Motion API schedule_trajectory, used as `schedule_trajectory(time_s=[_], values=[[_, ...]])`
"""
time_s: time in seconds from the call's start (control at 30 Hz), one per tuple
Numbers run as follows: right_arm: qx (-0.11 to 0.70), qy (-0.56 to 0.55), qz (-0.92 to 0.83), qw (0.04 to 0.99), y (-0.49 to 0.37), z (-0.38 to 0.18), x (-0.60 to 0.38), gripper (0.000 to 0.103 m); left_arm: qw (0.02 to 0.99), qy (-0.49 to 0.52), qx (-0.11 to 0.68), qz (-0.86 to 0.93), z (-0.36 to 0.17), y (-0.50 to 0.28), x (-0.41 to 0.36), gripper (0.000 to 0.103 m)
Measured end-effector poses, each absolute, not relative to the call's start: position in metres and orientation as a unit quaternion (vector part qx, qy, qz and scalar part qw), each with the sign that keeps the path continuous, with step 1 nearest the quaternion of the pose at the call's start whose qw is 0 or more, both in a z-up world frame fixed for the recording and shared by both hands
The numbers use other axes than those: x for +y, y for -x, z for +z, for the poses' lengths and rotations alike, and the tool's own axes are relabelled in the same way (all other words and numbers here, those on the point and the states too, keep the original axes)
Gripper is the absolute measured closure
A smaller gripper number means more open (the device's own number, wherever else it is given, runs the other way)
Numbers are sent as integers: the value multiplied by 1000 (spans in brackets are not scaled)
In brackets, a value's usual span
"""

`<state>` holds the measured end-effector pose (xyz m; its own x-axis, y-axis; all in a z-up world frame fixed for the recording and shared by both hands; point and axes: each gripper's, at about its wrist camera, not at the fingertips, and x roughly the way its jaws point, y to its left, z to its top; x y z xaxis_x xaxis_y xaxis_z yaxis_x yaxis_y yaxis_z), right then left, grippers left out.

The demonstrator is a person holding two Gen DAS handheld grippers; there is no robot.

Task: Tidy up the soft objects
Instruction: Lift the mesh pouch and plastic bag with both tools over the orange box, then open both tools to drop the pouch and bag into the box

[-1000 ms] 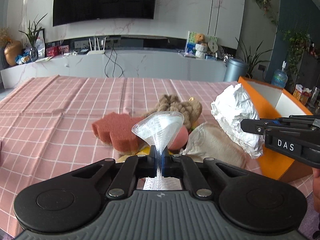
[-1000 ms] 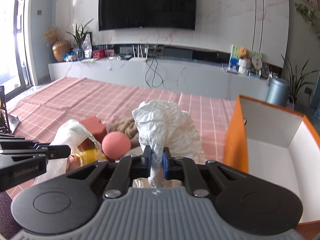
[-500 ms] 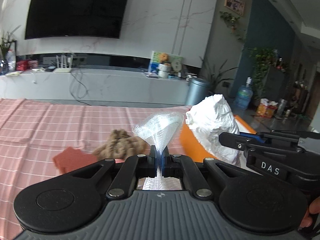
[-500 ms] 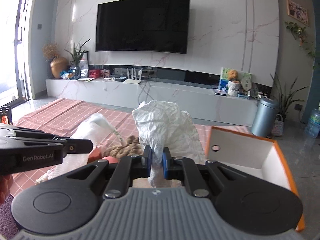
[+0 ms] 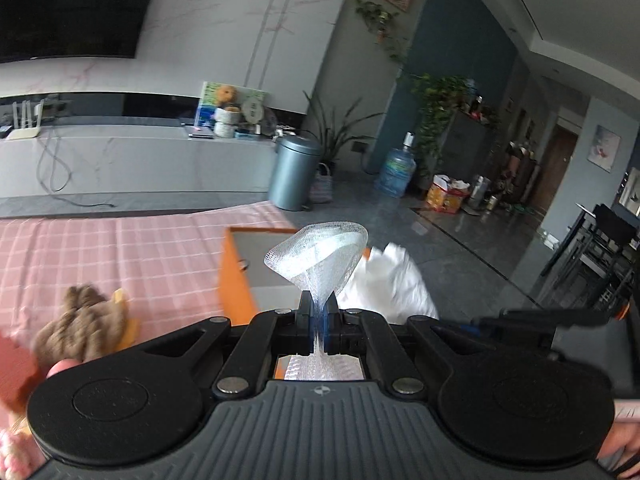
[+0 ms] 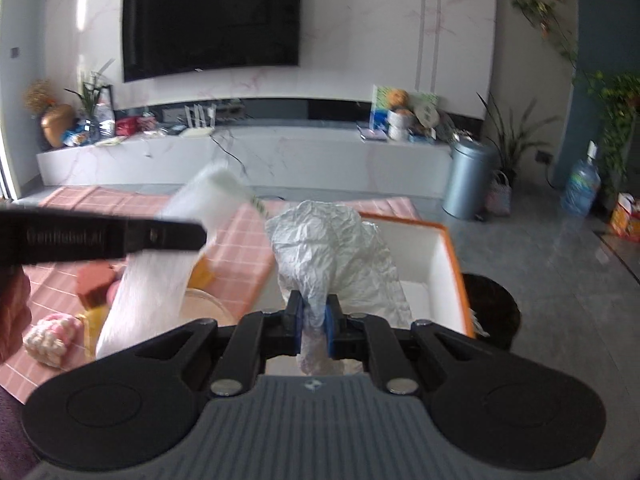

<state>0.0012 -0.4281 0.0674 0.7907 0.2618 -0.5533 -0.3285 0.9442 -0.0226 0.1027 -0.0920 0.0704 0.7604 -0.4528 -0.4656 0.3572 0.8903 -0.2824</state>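
Two grippers were recorded, each clamped on a soft item. In the left wrist view, the left gripper [image 5: 316, 312] was seen at lower centre with its jaws pressed nearly together on a strip of white mesh gauze [image 5: 320, 258], which flared into a funnel shape above the fingertips. Behind it, at centre frame, the orange box [image 5: 234, 280] with a pale interior was noted on the pink checked cloth [image 5: 120, 248]. A brown plush toy [image 5: 82, 330] lay at lower left on the cloth, beside the box's orange wall but apart from it. In the right wrist view, the right gripper [image 6: 313, 322] was seen at lower centre, jaws narrowed onto the neck of a crumpled white tissue [image 6: 332, 252], which stood up in front of the open box [image 6: 450, 256]; whether the tissue was over the box interior or just before it could not be told. The left gripper's body [image 6: 100, 236] crossed the left of that frame, blurred, with the gauze [image 6: 160, 272] trailing down from it as a white streak. A red-brown sponge [image 6: 94, 282] and a pink and cream knitted piece [image 6: 50, 334] were noted at lower left on the cloth. A dark bin [image 6: 494, 308] stood just right of the box.
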Motion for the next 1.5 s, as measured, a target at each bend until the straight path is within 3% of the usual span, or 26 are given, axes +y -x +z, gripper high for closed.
schedule_trajectory(time_s=[0.17, 0.53, 0.83, 1.0, 1.1, 1.17, 1.2, 1.3, 1.4, 1.5], values=[[318, 42, 146, 936, -23, 58, -451, 94, 929, 60, 279, -236, 72, -133, -130, 99], [394, 6, 151, 907, -63, 12, -467, 94, 885, -7, 391, -252, 24, -182, -182, 95], [429, 10, 155, 890, -80, -9, -464, 94, 863, -93, 432, -243, 3, -187, -208, 93], [438, 11, 152, 886, -84, -13, -465, 91, 860, -100, 443, -231, 0, -182, -209, 80], [440, 16, 153, 885, -84, -12, -463, 85, 859, -100, 449, -223, -2, -179, -208, 62], [440, 18, 151, 885, -83, -13, -462, 84, 857, -95, 455, -220, -2, -181, -207, 44], [440, 17, 150, 885, -83, -11, -461, 83, 857, -90, 457, -220, -2, -180, -205, 41], [438, 11, 144, 887, -81, -10, -462, 71, 859, -82, 456, -218, -1, -179, -202, 36], [431, 13, 142, 891, -77, -7, -461, 65, 865, -80, 447, -215, 2, -176, -199, 22], [417, 29, 132, 899, -71, 0, -459, 50, 877, -74, 424, -212, 8, -179, -199, 14]])
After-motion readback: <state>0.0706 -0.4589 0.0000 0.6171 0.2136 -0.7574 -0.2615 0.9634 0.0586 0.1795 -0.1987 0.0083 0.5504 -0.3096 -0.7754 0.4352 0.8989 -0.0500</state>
